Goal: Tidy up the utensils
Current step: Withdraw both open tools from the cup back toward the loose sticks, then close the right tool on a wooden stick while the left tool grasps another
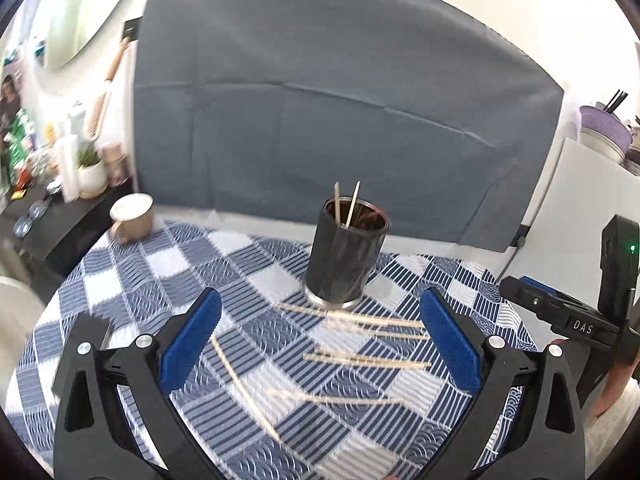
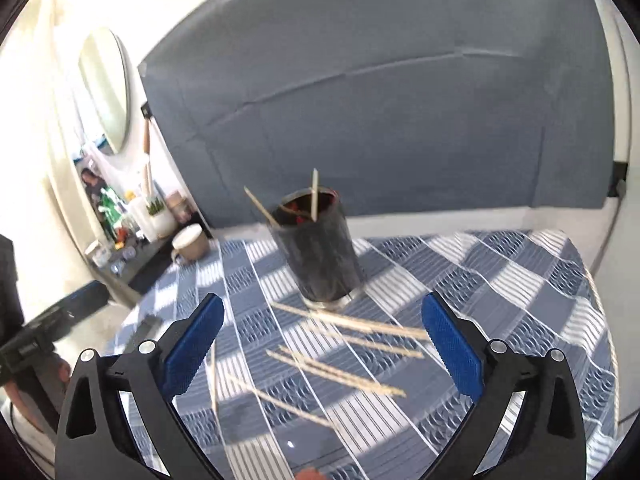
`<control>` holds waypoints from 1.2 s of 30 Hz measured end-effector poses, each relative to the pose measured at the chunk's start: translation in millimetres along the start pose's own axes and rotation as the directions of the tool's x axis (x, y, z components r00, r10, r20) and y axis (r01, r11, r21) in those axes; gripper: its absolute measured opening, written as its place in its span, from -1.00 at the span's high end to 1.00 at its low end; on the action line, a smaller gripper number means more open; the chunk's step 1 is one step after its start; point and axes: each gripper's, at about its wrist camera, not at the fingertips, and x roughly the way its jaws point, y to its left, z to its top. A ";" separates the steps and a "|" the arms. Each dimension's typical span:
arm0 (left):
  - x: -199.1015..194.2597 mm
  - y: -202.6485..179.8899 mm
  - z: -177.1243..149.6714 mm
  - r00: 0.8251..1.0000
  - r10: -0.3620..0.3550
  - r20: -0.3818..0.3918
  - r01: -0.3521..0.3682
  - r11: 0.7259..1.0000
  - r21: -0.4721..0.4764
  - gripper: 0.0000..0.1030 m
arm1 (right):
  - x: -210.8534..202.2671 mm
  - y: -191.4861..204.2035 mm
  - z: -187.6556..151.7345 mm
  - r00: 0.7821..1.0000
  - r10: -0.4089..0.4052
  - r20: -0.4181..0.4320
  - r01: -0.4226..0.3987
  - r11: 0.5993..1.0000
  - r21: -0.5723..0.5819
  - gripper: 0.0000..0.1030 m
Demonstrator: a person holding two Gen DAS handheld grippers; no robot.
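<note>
Several loose chopsticks [image 1: 366, 361] lie scattered on the checkered tablecloth [image 1: 132, 280] beneath the left gripper [image 1: 320, 344] and right gripper [image 2: 322, 346], both spread wide and empty. Beyond stands the dark holder [image 1: 345, 258], two sticks upright inside. A careless reach could roll thin sticks away or tip the holder.

Bare blue-and-white checked tablecloth [image 1: 132, 280] is seen left of the dark cylindrical metal-based holder [image 1: 344, 260]. Pale wooden chopsticks [image 1: 368, 360] are strewn before it; a beige ceramic mug [image 1: 132, 216] occupies the far-left corner.
</note>
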 end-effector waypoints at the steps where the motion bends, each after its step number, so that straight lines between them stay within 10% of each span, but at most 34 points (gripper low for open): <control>1: -4.6 0.2 -5.8 1.000 0.011 -0.003 -0.011 1.000 -0.010 -0.89 | -2.6 -1.9 -3.4 1.000 0.002 -0.006 -0.003 1.000 -0.007 -0.85; 12: -45.3 -2.0 -58.0 0.989 0.151 0.005 -0.149 0.980 -0.132 -0.89 | -18.0 -8.5 -39.2 0.955 0.255 -0.150 -0.260 0.966 -0.011 -0.85; 24: -31.9 5.6 -100.4 0.957 0.275 -0.096 -0.283 0.955 -0.085 -0.89 | 28.7 2.8 -63.5 0.925 0.240 -0.296 -0.266 0.963 -0.050 -0.85; 36: 53.3 42.6 -96.5 0.923 0.162 -0.348 -0.189 0.981 -0.045 -0.88 | 124.3 32.9 -77.4 0.795 0.225 -0.563 -0.362 0.921 -0.144 -0.84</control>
